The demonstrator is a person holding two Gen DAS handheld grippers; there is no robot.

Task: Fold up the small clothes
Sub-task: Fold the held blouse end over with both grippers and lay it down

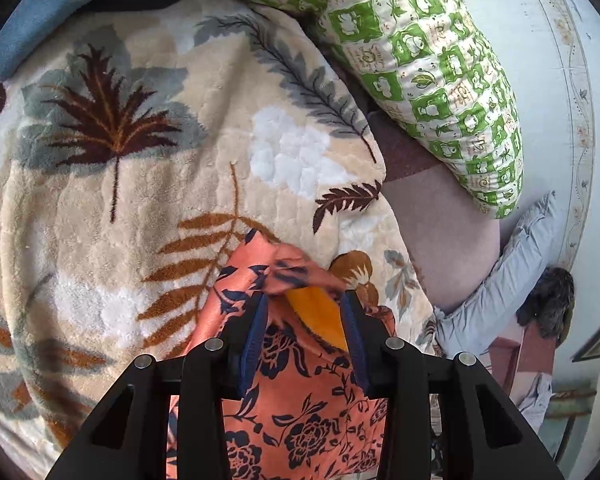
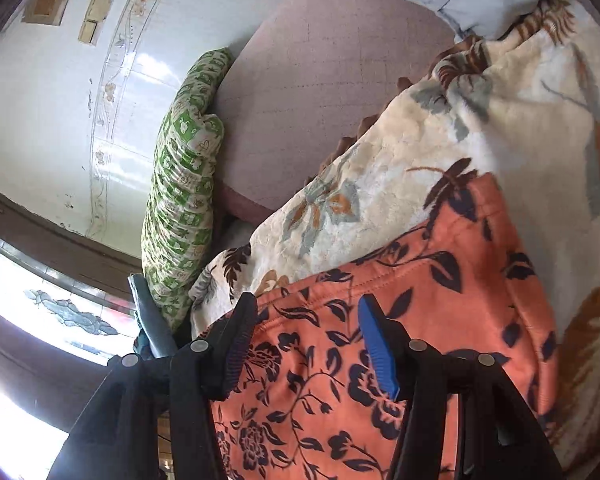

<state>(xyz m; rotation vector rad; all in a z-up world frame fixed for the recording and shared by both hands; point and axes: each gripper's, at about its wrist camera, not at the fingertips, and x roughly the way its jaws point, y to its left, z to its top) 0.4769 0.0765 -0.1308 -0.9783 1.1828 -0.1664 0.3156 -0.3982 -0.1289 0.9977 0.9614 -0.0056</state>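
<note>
An orange garment with dark blue flowers (image 1: 300,412) lies on a cream blanket with leaf patterns (image 1: 140,200). In the left wrist view my left gripper (image 1: 305,300) stands open over a bunched, raised fold of the garment, whose plain orange inner side (image 1: 320,312) shows between the blue pads. In the right wrist view the garment (image 2: 440,300) lies flat, and my right gripper (image 2: 308,308) is open just above its hemmed edge, with nothing held between the fingers.
A green and white checked pillow (image 1: 420,60) lies by the white tiled wall (image 1: 560,40); it also shows in the right wrist view (image 2: 184,184). A pink mattress sheet (image 2: 332,80) and a pale blue cloth (image 1: 500,288) lie beside the blanket. A window (image 2: 28,320) is at the left.
</note>
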